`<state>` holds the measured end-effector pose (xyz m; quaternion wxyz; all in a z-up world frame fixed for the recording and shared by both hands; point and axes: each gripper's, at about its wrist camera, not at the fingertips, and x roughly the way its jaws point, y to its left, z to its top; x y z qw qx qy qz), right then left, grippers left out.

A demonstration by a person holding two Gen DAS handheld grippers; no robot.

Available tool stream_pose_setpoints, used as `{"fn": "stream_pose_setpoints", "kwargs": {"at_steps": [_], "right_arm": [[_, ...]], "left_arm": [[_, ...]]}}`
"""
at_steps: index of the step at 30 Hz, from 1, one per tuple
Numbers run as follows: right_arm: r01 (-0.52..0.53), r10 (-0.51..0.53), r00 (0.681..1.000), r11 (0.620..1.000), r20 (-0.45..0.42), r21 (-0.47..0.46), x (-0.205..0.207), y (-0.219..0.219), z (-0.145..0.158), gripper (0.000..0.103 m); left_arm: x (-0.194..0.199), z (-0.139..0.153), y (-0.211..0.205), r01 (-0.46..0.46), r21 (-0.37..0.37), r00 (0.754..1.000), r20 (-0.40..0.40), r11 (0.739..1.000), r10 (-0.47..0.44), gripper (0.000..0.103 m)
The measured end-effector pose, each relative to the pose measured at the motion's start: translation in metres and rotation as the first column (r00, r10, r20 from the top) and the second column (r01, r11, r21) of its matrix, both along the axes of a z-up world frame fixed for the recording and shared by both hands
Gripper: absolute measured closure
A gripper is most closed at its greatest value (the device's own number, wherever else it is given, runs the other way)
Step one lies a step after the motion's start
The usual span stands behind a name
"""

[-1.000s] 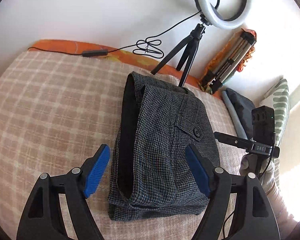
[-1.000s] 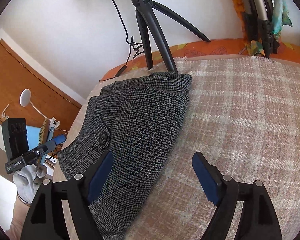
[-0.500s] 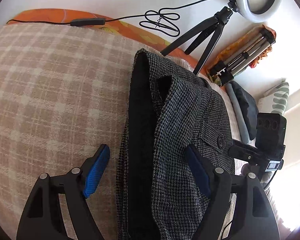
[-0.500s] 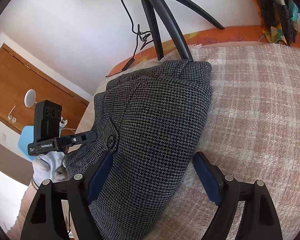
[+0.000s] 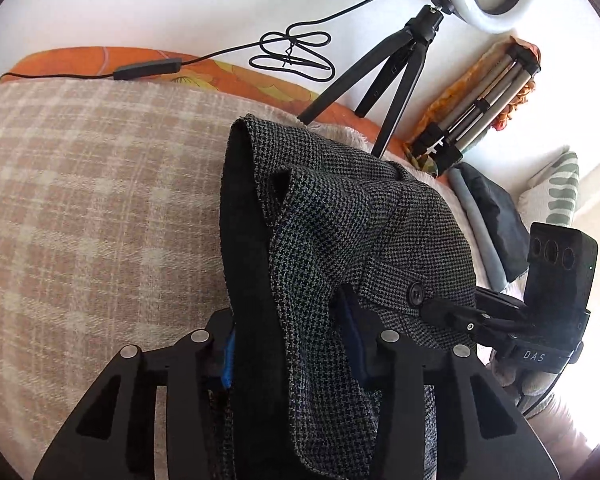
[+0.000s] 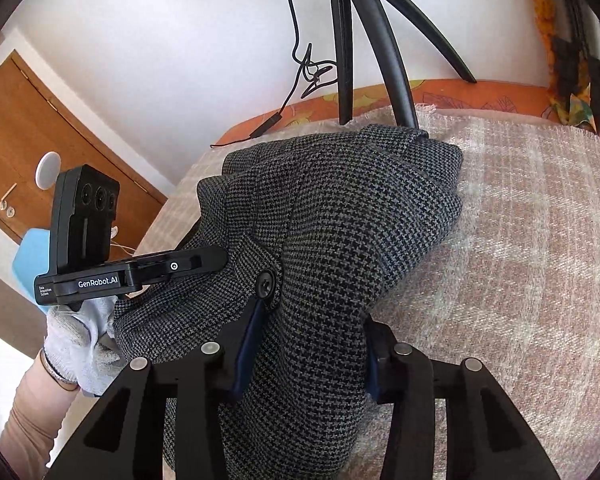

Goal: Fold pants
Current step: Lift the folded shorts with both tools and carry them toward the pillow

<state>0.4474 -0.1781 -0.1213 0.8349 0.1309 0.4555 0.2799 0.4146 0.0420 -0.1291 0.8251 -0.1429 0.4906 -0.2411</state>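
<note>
The folded grey houndstooth pants (image 5: 340, 240) lie on a checked blanket (image 5: 100, 220), with a black lining edge on their left side and a buttoned pocket flap (image 5: 416, 292). My left gripper (image 5: 290, 348) is shut on the near left edge of the pants, its blue pads pressed into the cloth. My right gripper (image 6: 308, 352) is shut on the near right edge of the pants (image 6: 332, 240), just below the pocket button (image 6: 267, 282). Each gripper shows in the other's view beside the pants, the right one (image 5: 500, 320) and the left one (image 6: 140, 268).
A ring light on a black tripod (image 5: 400, 60) stands at the far edge of the bed, its cable (image 5: 292, 52) trailing along the wall. A folded metal tripod (image 5: 480, 108), folded clothes (image 5: 488, 224) and a striped pillow (image 5: 556, 196) are at the right. A wooden door (image 6: 40, 140) is at the left.
Both grippers moved forward onto the near end of the folded pants and closed on the cloth; they were open a second ago.
</note>
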Motion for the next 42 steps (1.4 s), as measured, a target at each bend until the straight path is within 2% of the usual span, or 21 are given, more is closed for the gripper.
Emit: {"fn": "stream_pose_setpoints", "kwargs": {"at_steps": [6,12,15,23,31,42], "right_arm": [[0.008,-0.001,0.997,0.997,0.082,-0.075,-0.018,0.004,0.019,0.079],[-0.004,0.022,0.99,0.992,0.141,-0.126,-0.047,0.002,0.044,0.082],[0.0,0.029,0.984,0.987,0.177,-0.159,-0.064,0.0,0.059,0.082],[0.037,0.022,0.967,0.974,0.255,-0.221,-0.099,-0.021,0.101,0.083],[0.1,-0.002,0.947,0.952,0.321,-0.29,-0.117,-0.062,0.142,0.085],[0.255,-0.11,0.911,0.907,0.396,-0.335,-0.129,-0.159,0.187,0.085]], "left_arm": [[-0.02,0.024,-0.014,-0.008,0.06,0.996,0.094,0.998,0.002,0.078],[-0.04,0.044,-0.014,-0.014,0.051,0.991,0.131,0.999,0.007,0.083],[-0.05,0.056,-0.026,-0.007,0.077,0.985,0.173,0.997,-0.007,0.084],[-0.071,0.08,-0.054,0.017,0.039,0.977,0.211,0.999,-0.025,0.084],[-0.076,0.107,-0.103,0.058,-0.024,0.964,0.262,0.998,-0.05,0.084],[-0.065,0.15,-0.21,0.172,-0.043,0.922,0.36,0.984,-0.145,0.084]]}}
